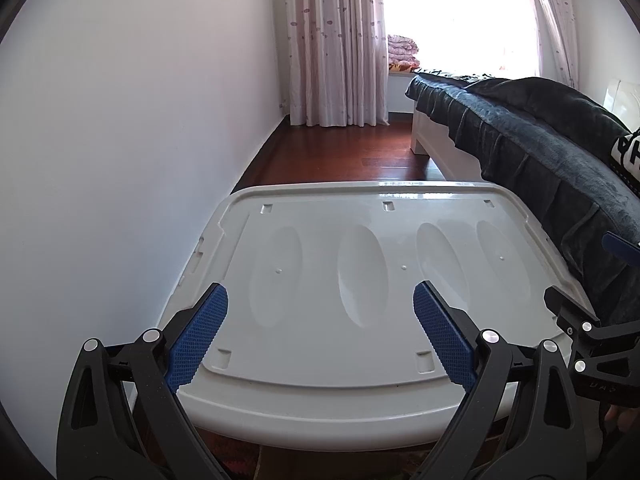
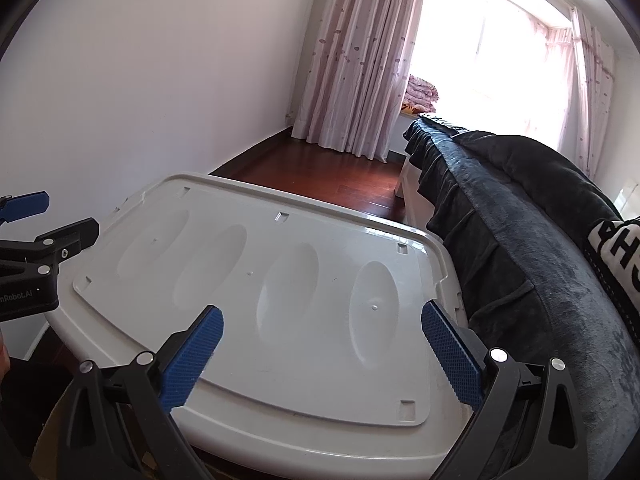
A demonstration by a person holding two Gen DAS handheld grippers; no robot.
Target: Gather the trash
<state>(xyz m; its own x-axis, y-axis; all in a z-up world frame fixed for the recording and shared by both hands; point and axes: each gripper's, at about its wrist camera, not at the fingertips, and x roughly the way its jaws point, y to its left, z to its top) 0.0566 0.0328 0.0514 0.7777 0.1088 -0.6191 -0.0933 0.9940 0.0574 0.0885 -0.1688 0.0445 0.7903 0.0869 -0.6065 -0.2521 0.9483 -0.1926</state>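
oddly, no trash shows on the glossy white lid (image 1: 320, 360).

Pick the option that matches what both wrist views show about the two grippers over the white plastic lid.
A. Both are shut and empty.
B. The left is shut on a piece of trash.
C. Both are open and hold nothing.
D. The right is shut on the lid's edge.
C: the left gripper and the right gripper each have their blue fingers spread wide above the white lid, with nothing between them.
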